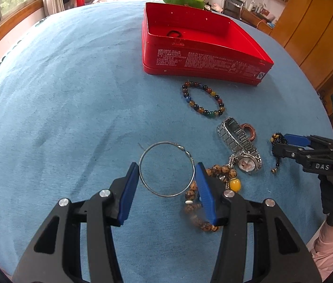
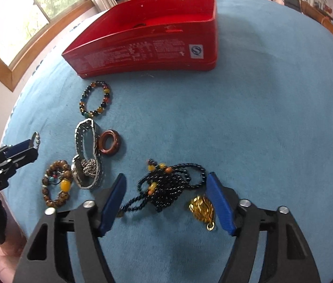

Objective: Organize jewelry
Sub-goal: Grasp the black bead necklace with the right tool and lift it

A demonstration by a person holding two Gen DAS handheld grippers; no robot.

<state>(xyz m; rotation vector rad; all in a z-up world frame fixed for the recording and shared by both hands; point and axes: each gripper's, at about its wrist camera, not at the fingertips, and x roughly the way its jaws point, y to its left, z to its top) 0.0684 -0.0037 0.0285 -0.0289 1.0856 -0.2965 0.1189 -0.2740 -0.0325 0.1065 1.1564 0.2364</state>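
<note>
Right up against your left tongs (image 1: pixel 167 180) is the thin silver hoop bangle (image 1: pixel 167 169), lying flat on the blue bed cover (image 1: pixel 60 106) with the blue pads spread wide on either side of it, nothing gripped yet. Your right tongs (image 2: pixel 166 200) are spread wide too, straddling the tangled black bead necklace (image 2: pixel 171 184) and its gold pendant (image 2: pixel 201 208).

For the bangle, I'd say dip low so the pads catch the wire rim and close slowly; it's thin and looks likely to skate on the fabric. Watch your right-hand pad: the brown wooden bead bracelet (image 1: pixel 204 200) with the yellow bead sits just under it, so you might snag that too. For the necklace, aim at the dense clump, not a loose strand.

The red tin (image 1: pixel 201 44) sits open toward the far side of the bed, with one dark ring-shaped thing already inside. The multicoloured bead bracelet (image 1: pixel 204 100), the steel watch (image 1: pixel 239 146) and the brown ring (image 1: pixel 249 131) lie between you and it, so lift clear over them. There's loads of open cover on the left.
</note>
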